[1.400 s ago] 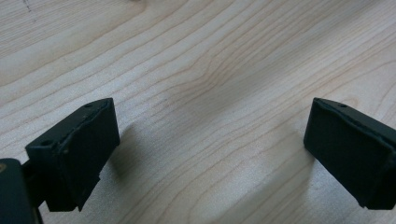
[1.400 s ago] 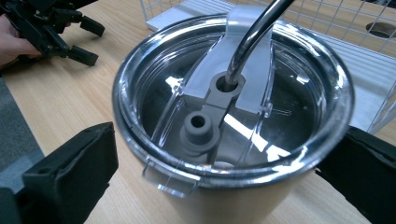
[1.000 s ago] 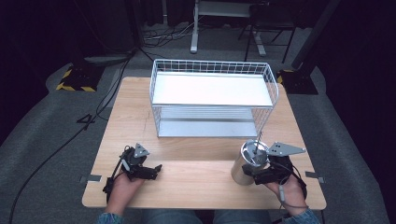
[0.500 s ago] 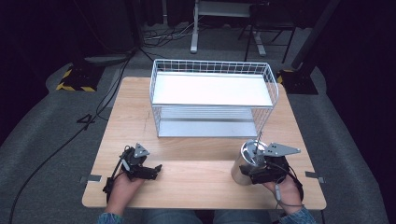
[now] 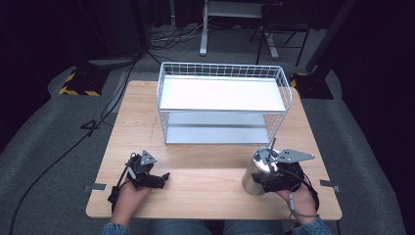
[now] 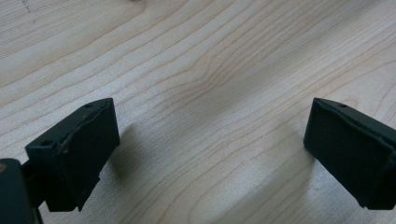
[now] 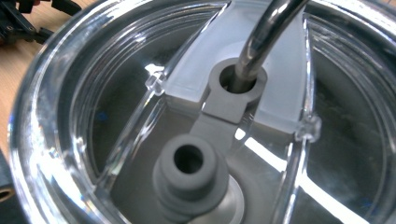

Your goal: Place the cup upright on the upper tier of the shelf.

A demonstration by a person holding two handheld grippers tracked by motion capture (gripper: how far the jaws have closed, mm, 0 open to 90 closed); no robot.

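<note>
A light wooden table (image 5: 210,186) carries a white wire basket (image 5: 222,103) at its far middle. The basket has an upper white shelf and a lower level beneath it, and its open front faces the person.

Left gripper (image 5: 159,178): held in the person's left hand (image 5: 128,196) at the near left of the table, resting low over the bare wood. In the left gripper view the two black jaws stand wide apart with only wood grain between them; the jaws are open and hold nothing.

Right gripper (image 5: 266,178): held in the person's right hand (image 5: 298,198) at the near right of the table, with its grey three-cornered plate (image 5: 292,155) on top. It sits against a metal tumbler (image 5: 257,172) that stands upright on the table, just in front of the basket's right front corner and apart from it. The tumbler has a clear plastic lid (image 7: 60,93) with a grey stopper (image 7: 189,175) and a metal straw (image 7: 264,37) passing through a grey ring in the lid. The right gripper view looks straight down onto this lid at close range. The jaws are hidden by the tumbler and the gripper body, so whether they are closed on the tumbler cannot be told.

A cable (image 5: 298,208) trails from the right gripper over the wrist.
</note>
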